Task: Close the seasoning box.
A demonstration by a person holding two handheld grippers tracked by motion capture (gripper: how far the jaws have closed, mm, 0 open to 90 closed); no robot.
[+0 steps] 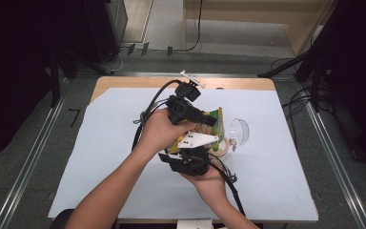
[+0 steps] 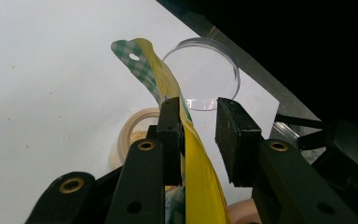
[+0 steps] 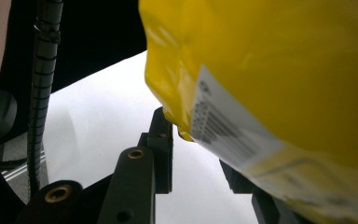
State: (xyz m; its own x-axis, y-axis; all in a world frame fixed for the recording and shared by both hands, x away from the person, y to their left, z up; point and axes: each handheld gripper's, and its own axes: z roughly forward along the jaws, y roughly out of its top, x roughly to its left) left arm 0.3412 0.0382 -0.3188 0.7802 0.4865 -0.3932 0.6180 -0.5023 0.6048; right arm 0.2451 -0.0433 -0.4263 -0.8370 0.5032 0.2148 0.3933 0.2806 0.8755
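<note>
A yellow snack bag point(image 1: 208, 125) with a green checked top is held up over the middle of the table between both hands. In the left gripper view the bag point(image 2: 200, 186) runs up between the jaws of my left gripper point(image 2: 198, 135). It rests against one pad, and a clear gap separates it from the other pad, so this gripper is open. In the right gripper view the bag's barcoded lower corner point(image 3: 214, 126) hangs just above my right gripper point(image 3: 193, 161). Its jaws stand apart, and the far one is partly hidden by the bag.
A clear round dish point(image 1: 238, 130) lies on the white sheet point(image 1: 276, 181) just right of the bag, also seen as the dish point(image 2: 205, 77). A beige ring point(image 2: 128, 133) sits below the bag. Cables trail from both grippers toward the near table edge.
</note>
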